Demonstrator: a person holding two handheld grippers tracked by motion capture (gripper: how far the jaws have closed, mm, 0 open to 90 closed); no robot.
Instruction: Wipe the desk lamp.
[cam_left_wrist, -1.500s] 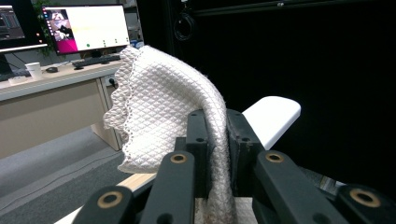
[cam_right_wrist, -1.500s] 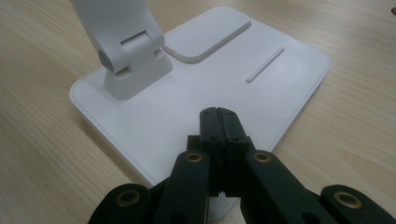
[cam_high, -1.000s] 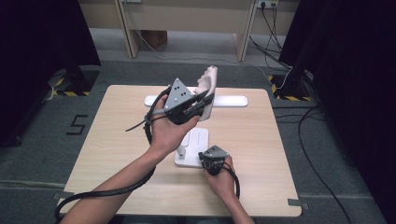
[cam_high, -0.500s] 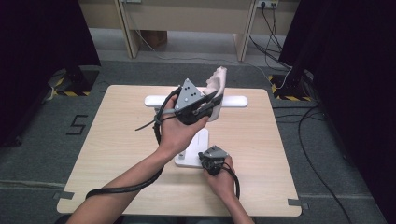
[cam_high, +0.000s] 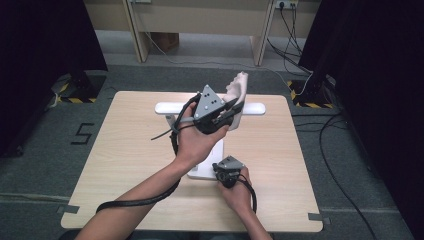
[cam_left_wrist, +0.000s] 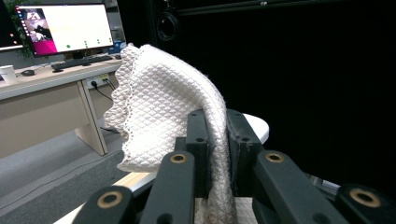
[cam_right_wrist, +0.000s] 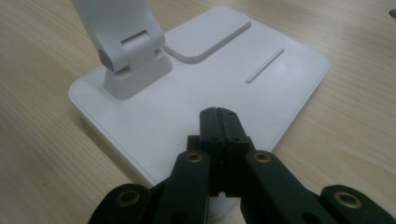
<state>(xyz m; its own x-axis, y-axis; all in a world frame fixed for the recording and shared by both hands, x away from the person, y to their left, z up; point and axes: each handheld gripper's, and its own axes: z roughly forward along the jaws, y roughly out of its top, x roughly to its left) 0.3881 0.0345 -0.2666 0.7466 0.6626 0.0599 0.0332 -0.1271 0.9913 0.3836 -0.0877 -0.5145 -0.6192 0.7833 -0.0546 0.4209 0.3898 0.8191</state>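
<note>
A white knitted cloth (cam_high: 239, 87) with a scalloped edge hangs raised above the table, and my left gripper (cam_high: 231, 107) is shut on it. In the left gripper view the cloth (cam_left_wrist: 163, 107) runs down between the two black jaws of that gripper (cam_left_wrist: 217, 140). A white stand has a flat base (cam_high: 202, 170) on the table and a horizontal bar (cam_high: 255, 108) behind the cloth. My right gripper (cam_high: 222, 172) sits low at the base's near edge. In the right gripper view this gripper (cam_right_wrist: 218, 116) is shut with nothing in it, its tips over the base (cam_right_wrist: 261, 46) near the hinged post (cam_right_wrist: 128, 51).
The wooden table (cam_high: 125, 150) has bare surface to the left and right of the stand. A black cable (cam_high: 135, 202) trails from the left gripper along the forearm. Desks with a monitor (cam_left_wrist: 65, 28) stand beyond the table, with dark curtains at both sides.
The left gripper has shifted slightly to the right with the cloth. The right gripper has stayed in place at the base.
</note>
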